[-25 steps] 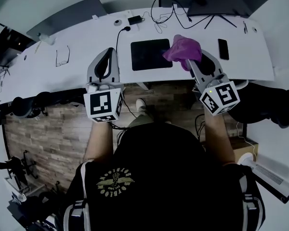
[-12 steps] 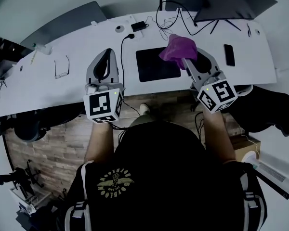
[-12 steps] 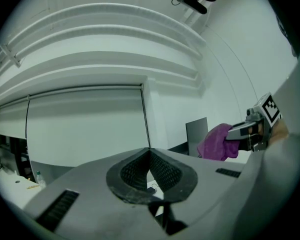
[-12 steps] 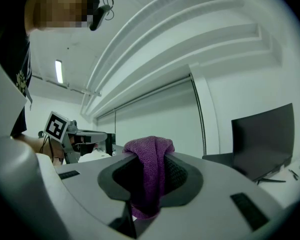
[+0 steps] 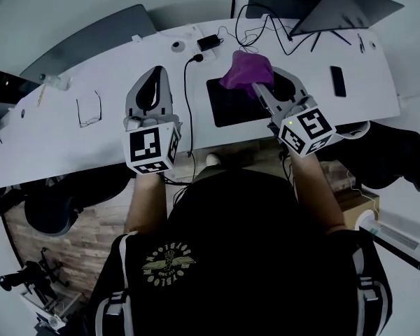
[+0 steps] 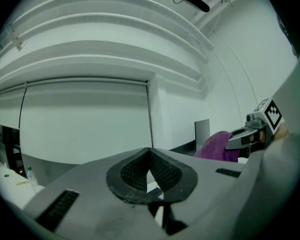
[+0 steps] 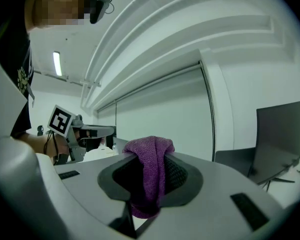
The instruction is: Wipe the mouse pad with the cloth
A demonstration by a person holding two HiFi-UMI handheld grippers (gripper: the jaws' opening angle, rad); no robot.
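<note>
The fingers of my right gripper [image 7: 149, 178] [image 5: 256, 84] are pinching the purple cloth [image 7: 150, 160] [image 5: 246, 67], which bunches up over their tips and hangs down between them. In the head view the cloth sits over the far edge of the black mouse pad [image 5: 235, 108]; I cannot tell whether it touches. The fingers of my left gripper [image 6: 150, 165] [image 5: 155, 71] are pressed together with nothing between them, held over the white table [image 5: 63, 140] left of the pad. A black cable [image 5: 188, 98] runs between that gripper and the pad. Glasses [image 5: 89, 109] lie further left, and a phone [image 5: 338, 81] lies right of the pad.
</note>
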